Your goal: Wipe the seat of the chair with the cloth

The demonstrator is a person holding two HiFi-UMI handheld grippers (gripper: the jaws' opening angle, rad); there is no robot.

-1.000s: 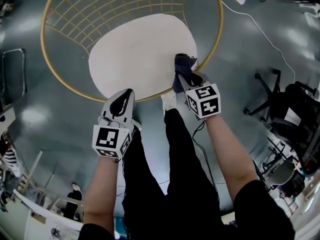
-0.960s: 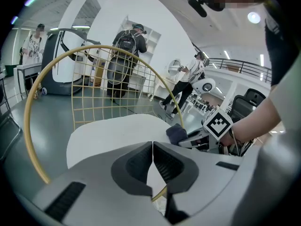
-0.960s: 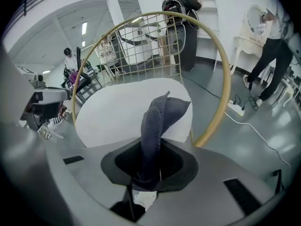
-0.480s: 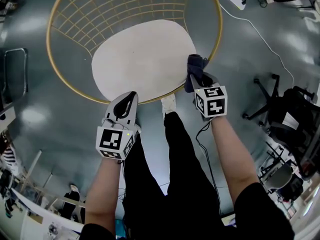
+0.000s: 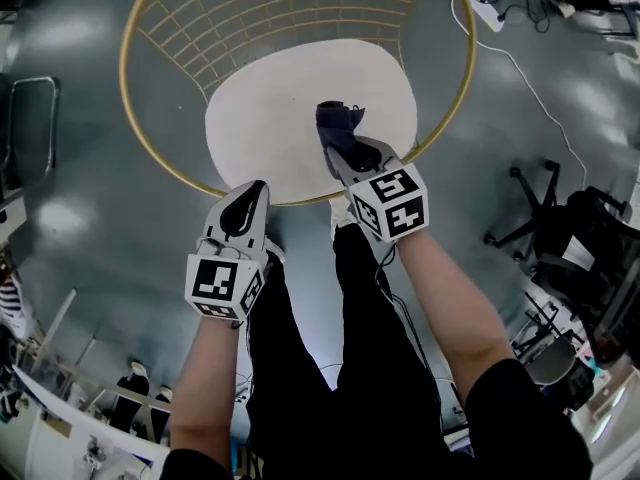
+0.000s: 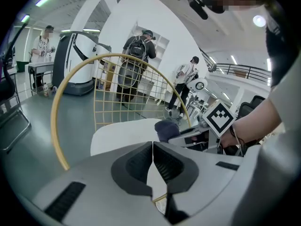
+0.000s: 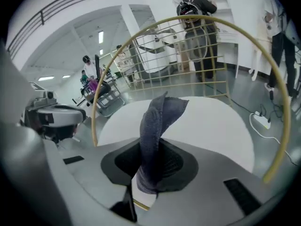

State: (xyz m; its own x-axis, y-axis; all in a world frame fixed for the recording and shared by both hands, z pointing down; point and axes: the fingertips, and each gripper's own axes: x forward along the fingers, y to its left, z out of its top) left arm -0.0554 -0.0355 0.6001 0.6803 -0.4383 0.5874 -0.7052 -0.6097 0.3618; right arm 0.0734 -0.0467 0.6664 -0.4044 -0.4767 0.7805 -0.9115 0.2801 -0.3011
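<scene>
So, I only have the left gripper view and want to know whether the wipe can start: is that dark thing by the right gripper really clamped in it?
Observer: Yes. In the right gripper view the right gripper has its jaws shut on the dark blue cloth, which stands up out of them.
Operator: Is it over the seat?
Observer: In the head view it is over the white seat, towards the front right. Contact can't be judged.
Operator: And my left gripper?
Observer: In the head view the left gripper is at the gold rim in front, left of the cloth and apart from it.
</scene>
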